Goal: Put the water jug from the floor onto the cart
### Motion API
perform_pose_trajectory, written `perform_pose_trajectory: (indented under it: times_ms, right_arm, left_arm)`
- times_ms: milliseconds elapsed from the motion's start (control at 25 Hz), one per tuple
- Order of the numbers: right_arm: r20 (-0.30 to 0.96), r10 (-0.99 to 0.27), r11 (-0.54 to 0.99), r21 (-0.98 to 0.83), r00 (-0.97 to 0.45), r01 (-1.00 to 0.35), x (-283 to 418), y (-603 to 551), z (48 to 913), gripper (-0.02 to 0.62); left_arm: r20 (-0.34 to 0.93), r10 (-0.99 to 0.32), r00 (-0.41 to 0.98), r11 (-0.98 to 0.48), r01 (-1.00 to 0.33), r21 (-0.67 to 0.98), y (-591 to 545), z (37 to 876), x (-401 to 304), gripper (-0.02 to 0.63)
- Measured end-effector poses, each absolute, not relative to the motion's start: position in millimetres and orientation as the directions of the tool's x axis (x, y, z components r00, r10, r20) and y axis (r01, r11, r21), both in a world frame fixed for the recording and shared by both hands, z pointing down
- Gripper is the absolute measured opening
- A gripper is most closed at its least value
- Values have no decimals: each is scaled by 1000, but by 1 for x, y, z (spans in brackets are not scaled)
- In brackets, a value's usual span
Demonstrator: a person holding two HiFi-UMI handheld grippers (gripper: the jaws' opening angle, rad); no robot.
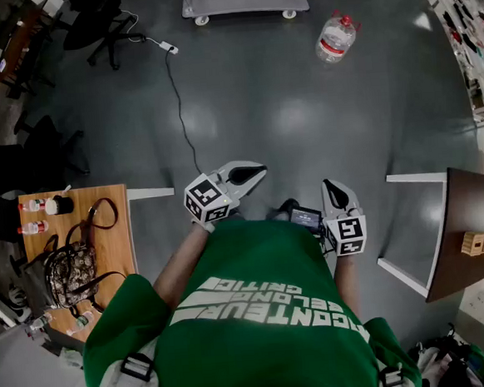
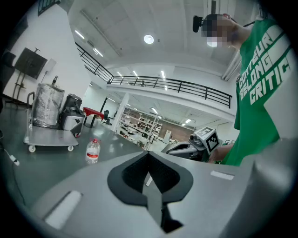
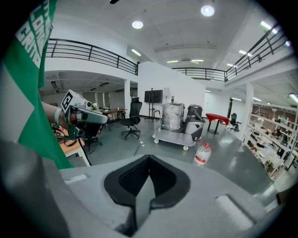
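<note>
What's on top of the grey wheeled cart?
A plastic-wrapped cylindrical bundle and a dark grey machine stand on the grey wheeled cart. Its near deck is bare. The clear red-capped water jug is on the floor beside it. Anything behind the bundle is covered.

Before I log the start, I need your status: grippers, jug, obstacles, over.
Both shut, empty: left gripper, right gripper. Upright on floor: water jug, right of cart. One cable, left of path.
</note>
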State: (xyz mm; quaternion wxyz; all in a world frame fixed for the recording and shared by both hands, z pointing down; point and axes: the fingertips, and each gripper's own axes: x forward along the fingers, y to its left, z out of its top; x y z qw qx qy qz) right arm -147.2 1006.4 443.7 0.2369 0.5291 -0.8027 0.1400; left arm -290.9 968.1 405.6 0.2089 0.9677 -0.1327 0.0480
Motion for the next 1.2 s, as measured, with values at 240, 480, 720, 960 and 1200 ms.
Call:
perform_pose_trajectory:
  times_ms: [240,480,720,960,1200]
  right_arm:
    - [531,-792,366,16,-302,-930,-101,1011,450,-6]
    - [532,-805,319,16,-261,-948,-67,1018,455,-6]
    - [540,-810,281,18,-227,-960,-23,1031,458,-6]
    - [551,-819,223,51,-158,-974,33,1048,463,-6]
    - [561,-815,192,26,-144,-981,83,1069,474,-6]
  left_arm:
    - [155,-217,964,-885,-262,386,968,408,-254,9]
    - [168,-191,967,-888,-243,390,971,413,-222,9]
    - [174,-165,971,-887,-223,405,977,419,-180,9]
    - [182,-173,968,-862,-239,447,976,429,-129,9]
    - [202,-137,970,-879,-213,427,994,432,-79,9]
